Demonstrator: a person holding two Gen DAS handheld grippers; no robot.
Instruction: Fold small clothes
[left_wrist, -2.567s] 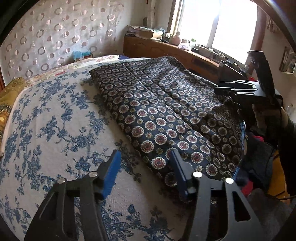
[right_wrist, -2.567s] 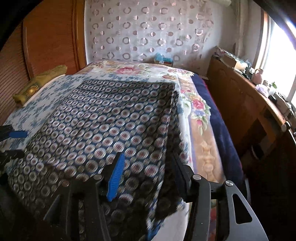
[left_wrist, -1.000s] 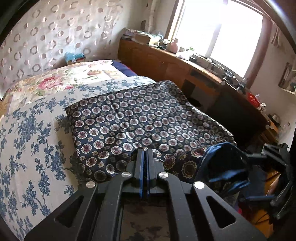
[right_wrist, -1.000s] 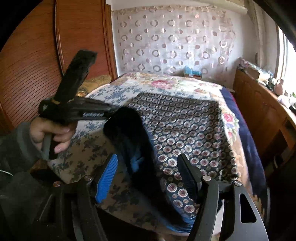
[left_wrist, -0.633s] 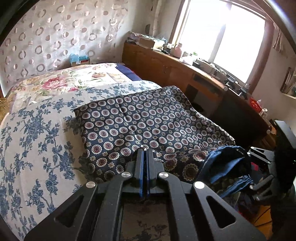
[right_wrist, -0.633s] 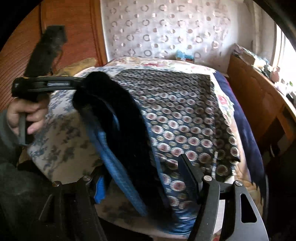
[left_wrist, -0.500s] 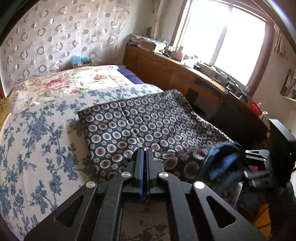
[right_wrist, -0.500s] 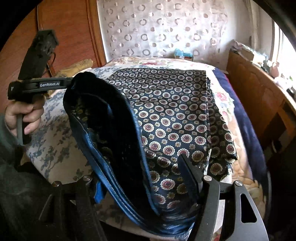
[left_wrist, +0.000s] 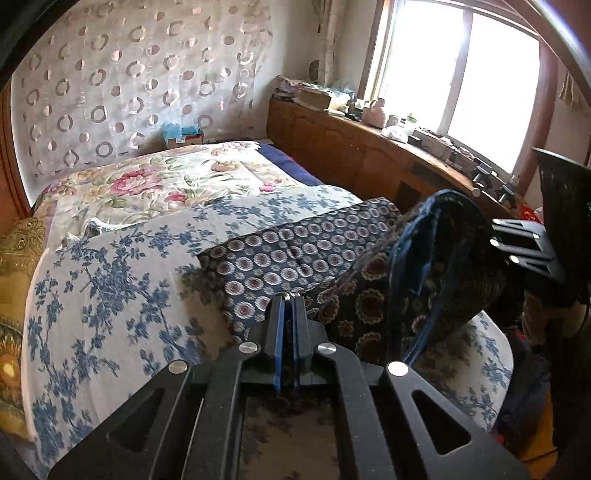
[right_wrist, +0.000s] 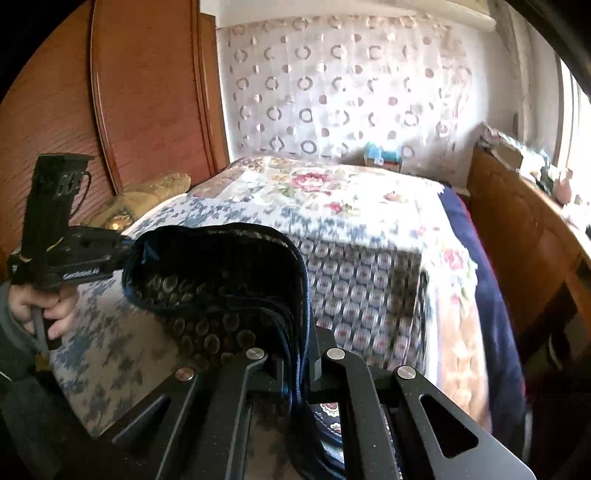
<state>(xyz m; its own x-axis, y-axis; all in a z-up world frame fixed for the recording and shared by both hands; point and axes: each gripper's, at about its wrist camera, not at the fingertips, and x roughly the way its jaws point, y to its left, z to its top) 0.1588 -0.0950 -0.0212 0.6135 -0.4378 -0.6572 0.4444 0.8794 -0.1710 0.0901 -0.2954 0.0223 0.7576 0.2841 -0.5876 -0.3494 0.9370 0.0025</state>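
My left gripper (left_wrist: 287, 301) is clamped tight on the near edge of the dark patterned cloth (left_wrist: 295, 254); no gap shows between the blue pads, and the fabric runs into them. My right gripper (right_wrist: 297, 354) has just been closing and now pinches a bunch of the same cloth's blue-trimmed edges, several layers squeezed between the jaws.

The cloth lies on the bed (left_wrist: 110, 295), on top of the white sheet with blue flowers (left_wrist: 92, 280). Its far part is flat on the sheet. Its near edge is lifted off the bed and hangs between the two grippers as a sagging loop, dark underside showing.

From the right wrist camera I see the left gripper (right_wrist: 122, 254) at left, holding the loop's other end, with a hand (right_wrist: 44, 306) wrapped round its handle and a grey sleeve (right_wrist: 11, 332) below. From the left wrist camera the right gripper's body (left_wrist: 528, 247) shows at the right edge; its tips are hidden behind the raised fabric.

Background:
- flowered quilt (left_wrist: 159, 184) further up the bed
- yellow pillow (right_wrist: 147, 195) by the wooden headboard (right_wrist: 147, 92)
- curtain with circles (right_wrist: 332, 92) behind
- wooden counter (left_wrist: 351, 147) under the window (left_wrist: 461, 74), cluttered with small stuff I can't make out
- the far cloth is blurred in the right view.
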